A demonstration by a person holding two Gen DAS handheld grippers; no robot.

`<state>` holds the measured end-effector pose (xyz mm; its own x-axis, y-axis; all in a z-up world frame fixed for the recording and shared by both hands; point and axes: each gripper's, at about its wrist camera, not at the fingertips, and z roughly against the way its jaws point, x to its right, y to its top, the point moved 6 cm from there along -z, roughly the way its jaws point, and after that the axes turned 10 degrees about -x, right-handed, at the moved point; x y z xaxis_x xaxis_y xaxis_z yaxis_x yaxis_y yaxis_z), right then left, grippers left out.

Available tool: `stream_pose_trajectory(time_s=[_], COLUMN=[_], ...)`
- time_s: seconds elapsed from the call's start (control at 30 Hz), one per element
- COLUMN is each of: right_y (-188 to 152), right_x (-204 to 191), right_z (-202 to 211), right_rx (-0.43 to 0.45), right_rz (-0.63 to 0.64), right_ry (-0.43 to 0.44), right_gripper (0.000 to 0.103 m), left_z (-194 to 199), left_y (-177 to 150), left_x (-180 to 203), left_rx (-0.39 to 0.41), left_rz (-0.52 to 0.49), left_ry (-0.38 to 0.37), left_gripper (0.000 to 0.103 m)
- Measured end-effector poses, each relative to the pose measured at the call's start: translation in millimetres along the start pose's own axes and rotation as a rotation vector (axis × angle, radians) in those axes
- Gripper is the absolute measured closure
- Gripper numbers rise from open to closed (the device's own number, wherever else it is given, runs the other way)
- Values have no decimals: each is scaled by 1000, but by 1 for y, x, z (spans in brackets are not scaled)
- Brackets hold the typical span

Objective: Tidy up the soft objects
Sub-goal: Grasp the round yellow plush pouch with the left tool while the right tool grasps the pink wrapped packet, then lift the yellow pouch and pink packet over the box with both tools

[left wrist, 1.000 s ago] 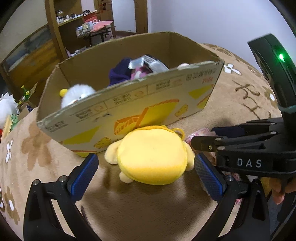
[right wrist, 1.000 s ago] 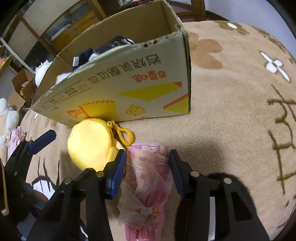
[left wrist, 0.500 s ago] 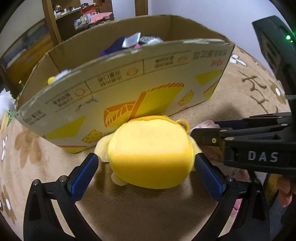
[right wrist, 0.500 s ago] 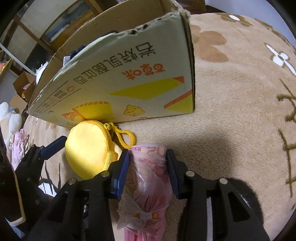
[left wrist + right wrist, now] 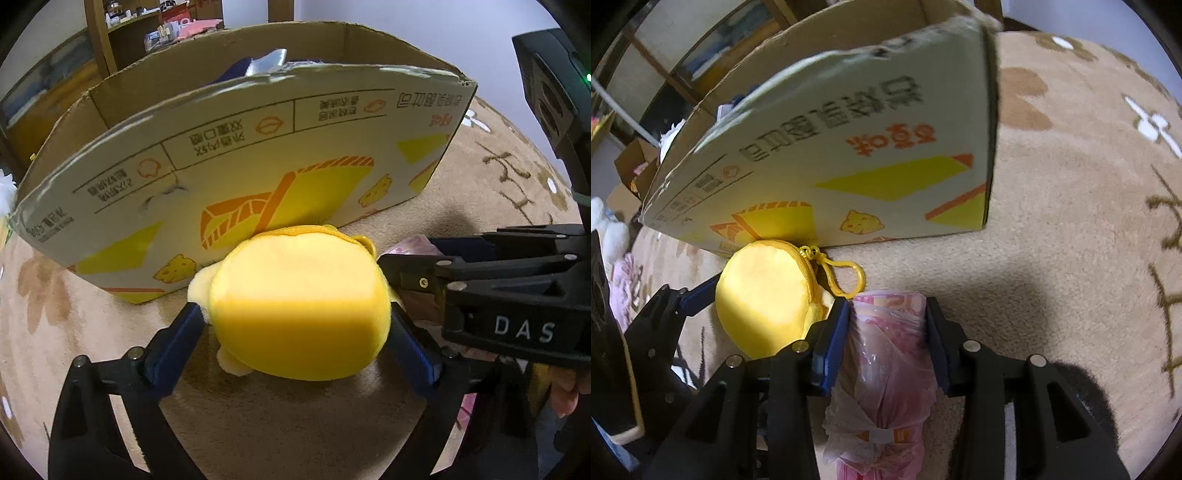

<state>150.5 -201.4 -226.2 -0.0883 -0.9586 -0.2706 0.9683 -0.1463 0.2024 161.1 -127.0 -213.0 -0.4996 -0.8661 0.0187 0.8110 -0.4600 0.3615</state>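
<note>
A round yellow plush pouch (image 5: 301, 306) with a yellow clip (image 5: 846, 275) lies on the beige rug against the cardboard box (image 5: 229, 162). My left gripper (image 5: 295, 339) is shut on the pouch, its blue pads pressing both sides. A pink roll wrapped in clear plastic (image 5: 886, 354) lies to the right of the pouch. My right gripper (image 5: 886, 332) is shut on this roll; it also shows in the left wrist view (image 5: 480, 280). The left gripper shows in the right wrist view (image 5: 683, 302).
The box (image 5: 849, 155) holds dark blue and silvery soft items (image 5: 258, 66). The beige patterned rug (image 5: 1089, 184) stretches to the right. Wooden shelves (image 5: 122, 33) stand behind. White and pink soft toys (image 5: 613, 236) lie at the far left.
Both grippers have moved in toward the box and closed. The left pads now press the yellow pouch. The right pads have tightened on the pink roll.
</note>
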Motion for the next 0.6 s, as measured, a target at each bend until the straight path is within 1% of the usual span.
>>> stream_pose_trajectory(time_s=[0.1, 0.2, 0.5, 0.6], right_y=[2, 2, 2, 2], right_x=[-9, -10, -8, -5], right_z=[2, 5, 14, 18], right_rx=[20, 33, 66, 78], right_rz=[20, 10, 23, 14], right_ry=[-7, 11, 10, 15], right_gripper=[68, 70, 76, 77], left_z=[4, 8, 18, 24], left_y=[-3, -4, -8, -13], left_x=[2, 5, -2, -5], left_rx=[17, 28, 31, 39], left_rz=[-17, -20, 31, 51], left_ry=[6, 14, -4, 7], left_gripper=[18, 22, 24, 24])
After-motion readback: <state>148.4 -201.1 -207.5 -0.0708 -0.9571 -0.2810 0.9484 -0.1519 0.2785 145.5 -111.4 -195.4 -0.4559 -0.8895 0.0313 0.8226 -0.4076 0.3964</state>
